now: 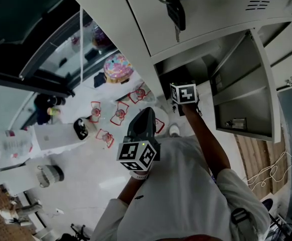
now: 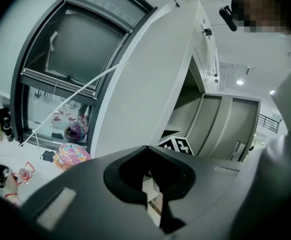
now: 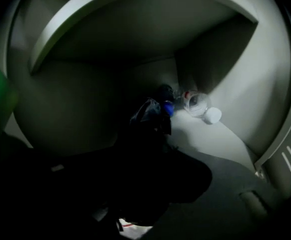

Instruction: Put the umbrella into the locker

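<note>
The grey locker (image 1: pixel 236 92) stands with its door swung open to the right. My right gripper (image 3: pixel 135 184) reaches into the open compartment (image 3: pixel 135 39) and is shut on the dark folded umbrella (image 3: pixel 153 116). The umbrella points toward the back corner, and a blue bit (image 3: pixel 168 108) shows at its far end. In the head view only the right gripper's marker cube (image 1: pixel 184 93) shows at the compartment's mouth; the umbrella is hidden there. My left gripper (image 1: pixel 142 122) hangs in front of the chest, left of the locker, its dark jaws together with nothing between them (image 2: pixel 153 194).
A clear container (image 3: pixel 197 103) and a white cap (image 3: pixel 212 115) lie at the back right of the compartment floor. Keys (image 1: pixel 175 11) hang from the locker door above. Left of the locker, a display window holds a colourful ball (image 1: pixel 118 67). Cables (image 1: pixel 266 174) lie at the lower right.
</note>
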